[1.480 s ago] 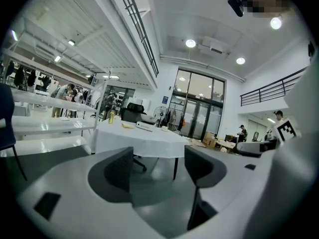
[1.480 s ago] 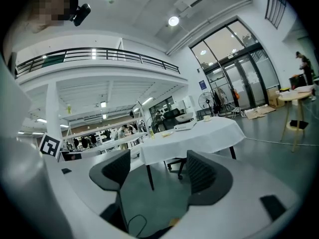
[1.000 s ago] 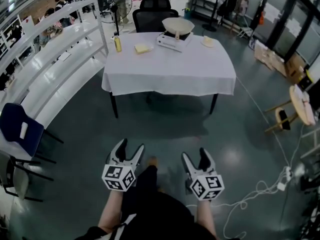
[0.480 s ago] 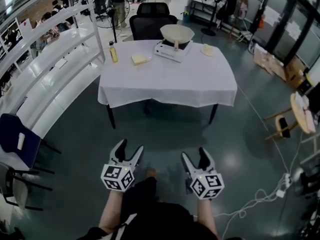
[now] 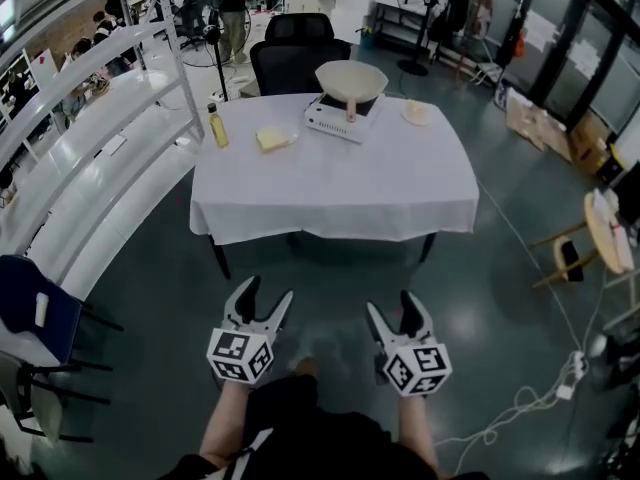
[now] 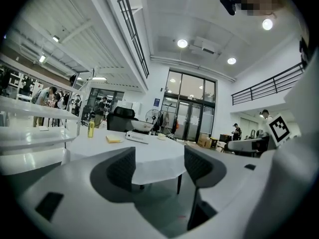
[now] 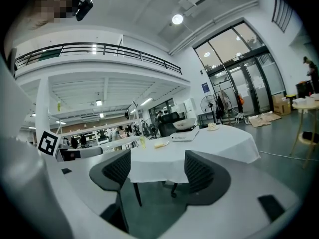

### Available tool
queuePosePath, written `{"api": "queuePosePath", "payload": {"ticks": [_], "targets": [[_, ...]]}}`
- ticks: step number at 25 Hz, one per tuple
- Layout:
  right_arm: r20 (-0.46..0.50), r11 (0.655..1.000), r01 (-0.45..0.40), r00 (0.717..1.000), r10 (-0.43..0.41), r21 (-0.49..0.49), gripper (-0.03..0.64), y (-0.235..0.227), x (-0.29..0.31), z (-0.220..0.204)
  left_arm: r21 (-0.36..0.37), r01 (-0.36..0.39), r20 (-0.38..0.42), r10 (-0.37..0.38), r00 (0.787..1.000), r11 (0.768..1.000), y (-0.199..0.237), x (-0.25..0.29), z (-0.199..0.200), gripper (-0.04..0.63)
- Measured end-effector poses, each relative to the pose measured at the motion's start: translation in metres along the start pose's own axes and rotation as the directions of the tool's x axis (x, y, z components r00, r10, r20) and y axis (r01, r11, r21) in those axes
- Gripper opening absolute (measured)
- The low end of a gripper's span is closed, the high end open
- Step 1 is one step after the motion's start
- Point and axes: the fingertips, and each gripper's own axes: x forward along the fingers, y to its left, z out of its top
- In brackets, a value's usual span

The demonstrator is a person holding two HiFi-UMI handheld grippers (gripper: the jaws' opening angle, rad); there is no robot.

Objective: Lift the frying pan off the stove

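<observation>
Shelving (image 5: 95, 153): white tiers along the left side of the room.
Blue chair (image 5: 38, 293): on the floor at the lower left, below the shelving.
Bottle (image 5: 211, 125): yellow, upright, near the left rear corner of the surface.
Left gripper (image 5: 265, 294): held low over the floor, well apart from the surface; jaws apart, with nothing between them, pointing toward the surface.
Yellow pad (image 5: 272, 138): flat on the cloth, between the bottle and the stove.
Surface (image 5: 340, 183): table draped in a white cloth, ahead of both grippers.
Stove (image 5: 340, 118): flat white unit at the rear centre of the surface.
Frying pan (image 5: 351, 76): pale, deep-sided, seated on top of the stove; handle points toward the front edge of the surface. No gripper touches it.
Right gripper (image 5: 392, 308): level with the left gripper, over the floor; jaws apart and holding nothing, aimed at the surface.
Small plate (image 5: 417, 113): right of the stove, with a pale item on it that is too small to identify.
Wooden stool (image 5: 603, 230): on the floor at the far right.
</observation>
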Motion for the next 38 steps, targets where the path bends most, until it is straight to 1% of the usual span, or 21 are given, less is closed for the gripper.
{"api": "queuePosePath", "payload": {"ticks": [6, 16, 20, 24, 28, 32, 35, 38], "targets": [[0.022, 1.0, 0.011, 1.0, -0.011, -0.007, 0.322, -0.004, 0.042, 0.015, 0.006, 0.019, 0.009, -0.019, 1.0, 1.0, 0.029, 0.034, 0.016, 0.301], [0.016, 0.999, 0.036, 0.999, -0.036, -0.005, 0.322, -0.008, 0.096, 0.018, 0.017, 0.052, 0.001, -0.052, 0.999, 0.999, 0.069, 0.078, 0.023, 0.301], [0.015, 0.999, 0.039, 0.999, -0.039, 0.004, 0.322, -0.008, 0.106, 0.018, 0.026, 0.055, 0.001, -0.055, 0.999, 0.998, 0.079, 0.085, 0.027, 0.301], [-0.002, 0.999, 0.044, 0.999, -0.044, 0.008, 0.322, -0.004, 0.109, 0.017, 0.014, 0.056, -0.01, -0.056, 0.998, 0.998, 0.084, 0.084, 0.025, 0.301], [-0.03, 0.999, 0.036, 0.999, -0.036, 0.017, 0.322, -0.002, 0.116, 0.006, -0.009, 0.06, -0.029, -0.06, 0.998, 0.998, 0.088, 0.083, 0.013, 0.301], [-0.045, 0.999, 0.019, 0.999, -0.018, 0.026, 0.322, -0.003, 0.129, 0.004, -0.027, 0.042, -0.03, -0.043, 0.999, 0.999, 0.095, 0.086, 0.011, 0.301], [-0.049, 0.999, -0.005, 0.999, 0.006, 0.032, 0.322, -0.002, 0.143, 0.004, -0.037, 0.028, -0.031, -0.029, 0.999, 0.999, 0.102, 0.093, 0.01, 0.301], [-0.051, 0.999, -0.011, 0.999, 0.012, 0.032, 0.322, -0.012, 0.158, 0.008, -0.039, 0.024, -0.029, -0.025, 0.999, 0.999, 0.106, 0.11, 0.013, 0.301]]}}
